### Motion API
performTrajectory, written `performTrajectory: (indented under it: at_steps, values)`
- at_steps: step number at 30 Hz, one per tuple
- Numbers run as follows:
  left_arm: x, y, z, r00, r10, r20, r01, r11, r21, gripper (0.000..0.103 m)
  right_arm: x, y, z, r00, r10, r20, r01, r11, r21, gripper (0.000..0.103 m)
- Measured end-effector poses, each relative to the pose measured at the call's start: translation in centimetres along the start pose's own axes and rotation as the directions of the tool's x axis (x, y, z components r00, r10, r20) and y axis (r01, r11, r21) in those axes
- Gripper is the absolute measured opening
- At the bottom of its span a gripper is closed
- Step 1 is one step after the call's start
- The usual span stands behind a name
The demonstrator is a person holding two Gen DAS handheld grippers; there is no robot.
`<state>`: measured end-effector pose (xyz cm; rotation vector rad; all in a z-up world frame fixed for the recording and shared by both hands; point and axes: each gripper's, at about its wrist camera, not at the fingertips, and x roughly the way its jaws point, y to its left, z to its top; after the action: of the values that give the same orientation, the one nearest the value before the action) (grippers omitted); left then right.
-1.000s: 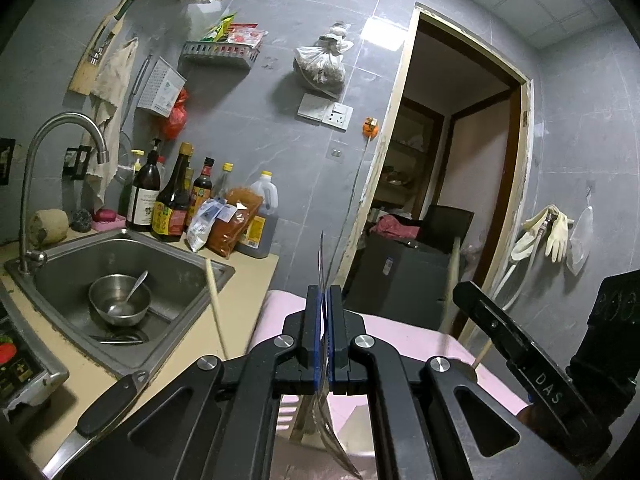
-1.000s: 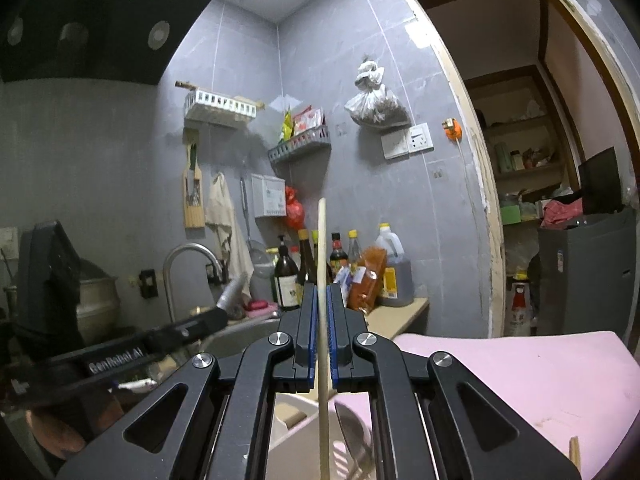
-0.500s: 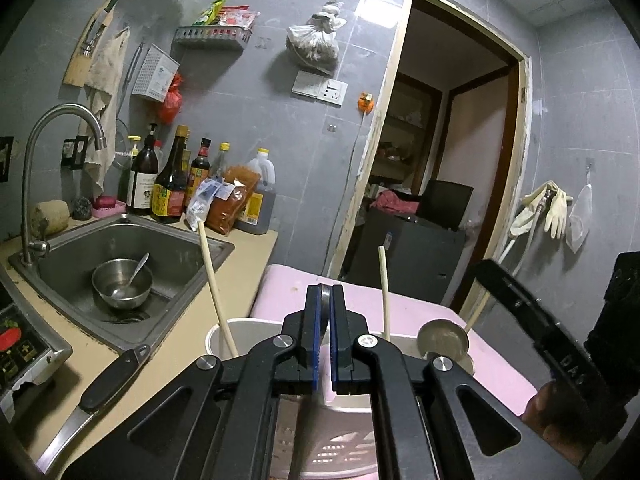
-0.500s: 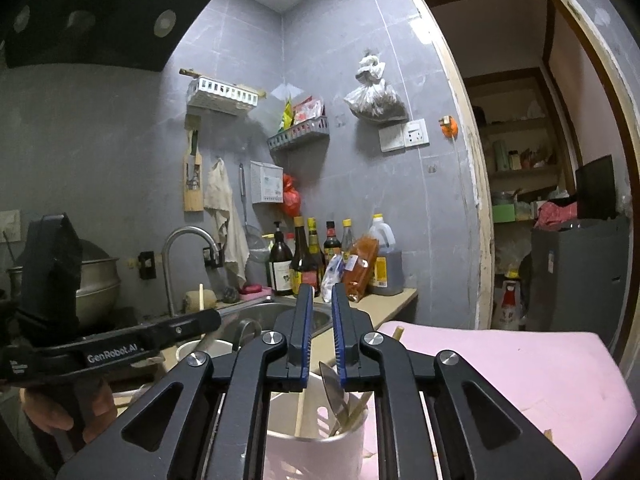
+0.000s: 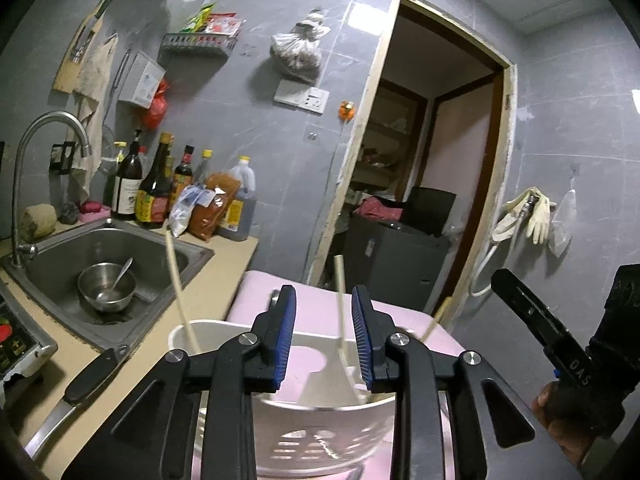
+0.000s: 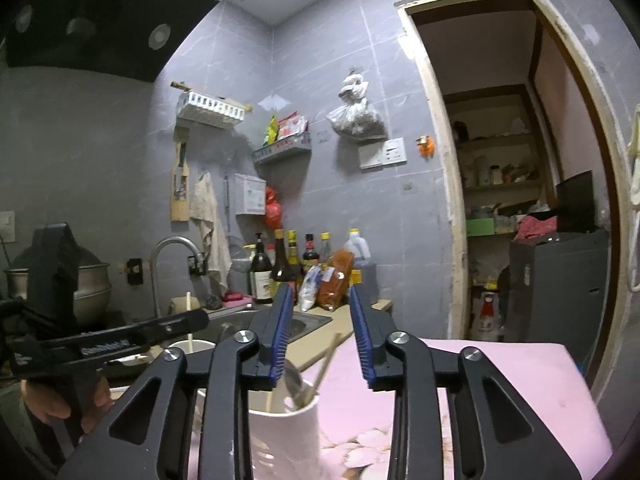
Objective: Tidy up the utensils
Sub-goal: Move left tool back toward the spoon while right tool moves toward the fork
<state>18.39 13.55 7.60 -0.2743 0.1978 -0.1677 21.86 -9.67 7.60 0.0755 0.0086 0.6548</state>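
A white utensil holder [image 5: 320, 432] on a pink mat [image 6: 500, 380], chopsticks [image 5: 340, 304] standing inside, sits just below the left gripper [image 5: 323, 336] and right gripper [image 6: 318, 340], both opening with nothing between their jaws.

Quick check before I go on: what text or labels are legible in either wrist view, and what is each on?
"DAS": right gripper, on its side, seen from the left wrist.
Left gripper: raised lettering, too blurred to read.
Bottle labels: too small.
Cooker panel: symbols only, unreadable.
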Motion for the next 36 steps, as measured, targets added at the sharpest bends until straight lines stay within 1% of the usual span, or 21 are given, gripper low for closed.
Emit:
performTrajectory:
  at_steps: [1,2,3,5,6,7,8,9,10,11,14,17,19,23,27,31,36]
  values:
    - [-0.1,-0.5,0.2,1.0,-0.006,0.006,0.006,1.0,0.007,0.031,-0.4,-0.3,0.2,1.0,-0.011,0.007,0.011,1.0,0.003,0.039]
    - [-0.2,-0.9,0.3,1.0,-0.012,0.011,0.012,1.0,0.011,0.038,-0.9,-0.6,0.4,1.0,-0.024,0.014,0.024,1.0,0.004,0.044]
    - [-0.3,-1.4,0.4,1.0,-0.019,0.015,0.019,1.0,0.015,0.042,-1.3,-0.8,0.6,0.999,-0.035,0.018,0.035,0.999,0.003,0.048]
    - [-0.6,-2.4,0.7,0.999,-0.038,0.024,0.038,0.999,0.021,0.054,-2.4,-1.5,1.1,0.997,-0.068,0.028,0.068,0.998,-0.002,0.054]
    - [-0.7,-3.1,0.8,0.998,-0.05,0.029,0.049,0.998,0.027,0.056,-2.8,-1.7,1.3,0.996,-0.08,0.031,0.08,0.997,-0.005,0.06]
    - [-0.8,-3.6,0.8,0.998,-0.055,0.03,0.054,0.998,0.032,0.062,-3.4,-2.0,1.5,0.995,-0.098,0.036,0.098,0.995,-0.008,0.065]
    - [-0.8,-4.2,0.8,0.998,-0.061,0.032,0.06,0.997,0.037,0.069,-3.9,-2.4,1.7,0.993,-0.112,0.041,0.112,0.994,-0.008,0.074]
    - [-0.8,-4.8,0.9,0.997,-0.068,0.033,0.066,0.997,0.042,0.074,-4.6,-2.8,1.9,0.99,-0.131,0.046,0.131,0.991,-0.009,0.078]
    - [-0.9,-5.4,0.9,0.996,-0.077,0.037,0.076,0.996,0.047,0.081,-5.2,-3.1,2.1,0.988,-0.144,0.05,0.145,0.989,-0.01,0.079]
    - [-0.9,-6.0,0.8,0.995,-0.087,0.043,0.085,0.995,0.05,0.086,-5.9,-3.5,2.3,0.985,-0.162,0.055,0.163,0.986,-0.014,0.082]
    - [-0.9,-7.8,0.6,0.993,-0.113,0.046,0.11,0.992,0.066,0.093,-7.6,-4.5,2.6,0.977,-0.205,0.062,0.207,0.978,-0.022,0.091]
    - [-0.6,-9.6,0.3,0.99,-0.138,0.038,0.134,0.987,0.085,0.096,-9.2,-5.3,2.7,0.969,-0.241,0.062,0.243,0.969,-0.034,0.1]
    - [-0.3,-10.7,-0.1,0.988,-0.151,0.032,0.147,0.984,0.102,0.097,-10.2,-5.8,2.7,0.963,-0.261,0.061,0.263,0.964,-0.039,0.103]
    - [0.3,-12.4,-1.0,0.986,-0.168,0.005,0.166,0.977,0.137,0.098,-11.8,-6.9,2.4,0.953,-0.298,0.057,0.301,0.952,-0.052,0.103]
    - [0.8,-13.7,-2.3,0.984,-0.179,-0.029,0.181,0.971,0.156,0.098,-12.6,-7.7,1.9,0.948,-0.317,0.033,0.319,0.946,-0.058,0.103]
    - [1.6,-14.7,-3.7,0.983,-0.172,-0.07,0.182,0.965,0.19,0.098,-13.1,-8.7,1.0,0.942,-0.335,-0.004,0.334,0.941,-0.058,0.103]
    - [2.1,-15.3,-5.4,0.98,-0.163,-0.116,0.184,0.961,0.204,0.098,-13.1,-9.9,-0.3,0.933,-0.353,-0.063,0.351,0.935,-0.047,0.103]
